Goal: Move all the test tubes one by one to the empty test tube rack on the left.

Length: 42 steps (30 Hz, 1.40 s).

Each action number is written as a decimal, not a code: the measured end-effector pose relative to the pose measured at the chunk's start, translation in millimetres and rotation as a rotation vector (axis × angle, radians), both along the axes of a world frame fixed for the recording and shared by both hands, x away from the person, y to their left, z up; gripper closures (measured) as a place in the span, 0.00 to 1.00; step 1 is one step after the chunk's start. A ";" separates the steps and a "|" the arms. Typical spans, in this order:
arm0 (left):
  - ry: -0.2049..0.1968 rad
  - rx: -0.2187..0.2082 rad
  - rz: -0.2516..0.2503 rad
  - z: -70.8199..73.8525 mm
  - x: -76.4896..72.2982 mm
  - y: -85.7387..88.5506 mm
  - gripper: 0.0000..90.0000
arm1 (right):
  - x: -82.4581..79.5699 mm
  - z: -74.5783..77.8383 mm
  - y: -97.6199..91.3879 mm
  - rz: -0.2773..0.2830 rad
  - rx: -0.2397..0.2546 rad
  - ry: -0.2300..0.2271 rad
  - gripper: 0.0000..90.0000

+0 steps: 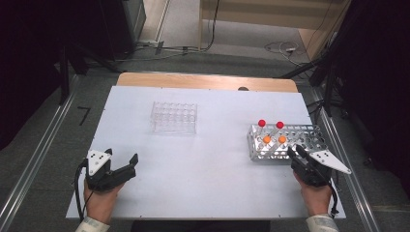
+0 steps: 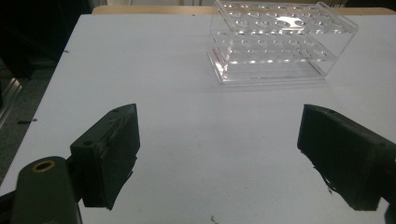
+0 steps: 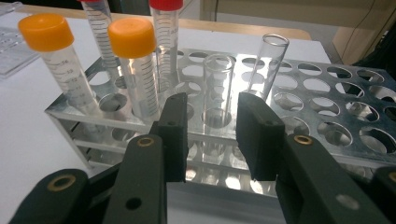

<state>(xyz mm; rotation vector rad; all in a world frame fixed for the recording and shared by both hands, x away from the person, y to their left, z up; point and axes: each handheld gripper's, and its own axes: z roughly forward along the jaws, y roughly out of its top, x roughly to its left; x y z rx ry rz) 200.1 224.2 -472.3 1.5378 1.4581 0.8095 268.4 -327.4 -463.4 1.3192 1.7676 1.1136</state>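
White tabletop on a wooden table, grey floor and cables beyond its far edge, dark gear at both sides.

Near the front left corner: left gripper in the person's left hand, jaws spread wide over bare white surface, nothing between them. Seen along those jaws in the left gripper view: both black pads far apart, tabletop clear between, clear acrylic rack ahead and well apart.

Left of centre, toward the far edge: clear acrylic rack, standing alone, holes unfilled as far as can be told.

Close to the right edge, about midway front to back: metal tube rack. In its left end, two orange-capped tubes in the nearer row, two red-capped tubes behind them, all upright. Two uncapped clear tubes just right of the capped ones, one upright, the farther one tilted.

At the rack's front side, toward the front right corner: right gripper in the person's right hand, jaws narrow. In the right gripper view, pads flanking the near uncapped clear tube from the front edge of the rack; contact with the glass cannot be told, tube standing in its hole.
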 end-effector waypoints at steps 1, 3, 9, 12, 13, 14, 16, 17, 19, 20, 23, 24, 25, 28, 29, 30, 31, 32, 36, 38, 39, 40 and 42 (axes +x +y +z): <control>0.000 0.000 0.001 0.0 -0.1 0.1 0.15 | 1.5 -0.4 0.1 -0.004 0.004 -0.002 0.70; 0.000 -0.002 0.001 0.1 -0.4 0.2 0.15 | 3.8 -1.2 0.6 -0.007 0.009 -0.006 0.71; 0.000 0.001 0.003 -0.2 -0.4 -0.1 0.15 | 8.0 -2.1 1.0 -0.014 0.014 -0.012 0.73; 0.001 0.000 0.002 -0.4 -0.2 -0.3 0.15 | 10.4 -2.8 1.7 -0.015 0.017 -0.010 0.74; 0.000 0.000 0.002 -0.4 -0.1 -0.4 0.15 | 11.2 -3.1 1.8 -0.014 0.016 -0.009 0.75; 0.001 0.000 0.002 -0.3 -0.1 -0.3 0.15 | 12.0 -3.5 2.2 -0.015 0.014 -0.009 0.75; 0.000 0.000 0.005 -0.1 -0.3 -0.1 0.15 | 13.5 -4.4 2.9 -0.014 0.011 -0.005 0.76; -0.001 0.000 0.005 0.0 -0.5 0.2 0.15 | 13.7 -4.8 3.6 -0.014 0.012 0.001 0.77; 0.001 -0.001 0.004 0.0 -0.7 0.5 0.15 | 14.2 -5.0 3.7 -0.016 0.010 0.000 0.79; 0.000 -0.001 0.004 0.0 -0.7 0.6 0.15 | 14.5 -5.0 3.5 -0.017 0.010 -0.002 0.80; -0.001 -0.002 0.003 0.2 -0.9 0.6 0.15 | 15.1 -5.1 3.1 -0.022 0.013 -0.001 0.81; -0.001 -0.002 0.004 0.2 -0.9 0.4 0.15 | 15.0 -4.9 3.0 -0.023 0.011 -0.001 0.81; -0.001 -0.002 0.003 0.2 -1.0 0.5 0.15 | 14.8 -4.6 3.0 -0.025 0.008 -0.007 0.81; -0.001 -0.002 0.004 0.2 -0.9 0.4 0.15 | 12.1 0.0 2.5 -0.030 0.014 -0.032 0.81; -0.001 -0.002 0.004 0.2 -0.9 0.4 0.15 | 11.0 2.2 2.2 -0.034 0.017 -0.042 0.81; -0.002 -0.001 0.004 0.2 -0.9 0.4 0.15 | 10.3 4.5 1.6 -0.034 0.015 -0.055 0.81; -0.002 -0.001 0.004 0.2 -0.9 0.3 0.15 | 9.3 6.9 1.5 -0.034 0.019 -0.060 0.81; -0.002 -0.001 0.004 0.2 -1.0 0.3 0.15 | 8.3 9.1 1.6 -0.037 0.021 -0.064 0.81; -0.003 -0.002 0.004 0.4 -1.1 0.4 0.15 | 4.3 19.4 2.5 -0.040 0.012 -0.097 0.82; -0.003 -0.002 0.003 0.4 -1.1 0.6 0.15 | 2.0 25.1 2.2 -0.044 0.016 -0.112 0.82; -0.002 -0.002 0.002 0.5 -1.2 0.6 0.15 | 0.7 27.5 1.8 -0.043 0.019 -0.117 0.82; -0.003 -0.002 0.002 0.5 -1.3 0.6 0.15 | -0.5 29.8 1.2 -0.043 0.023 -0.124 0.82; -0.005 -0.002 0.000 0.8 -1.6 0.6 0.15 | -3.4 34.2 -0.1 -0.047 0.034 -0.136 0.82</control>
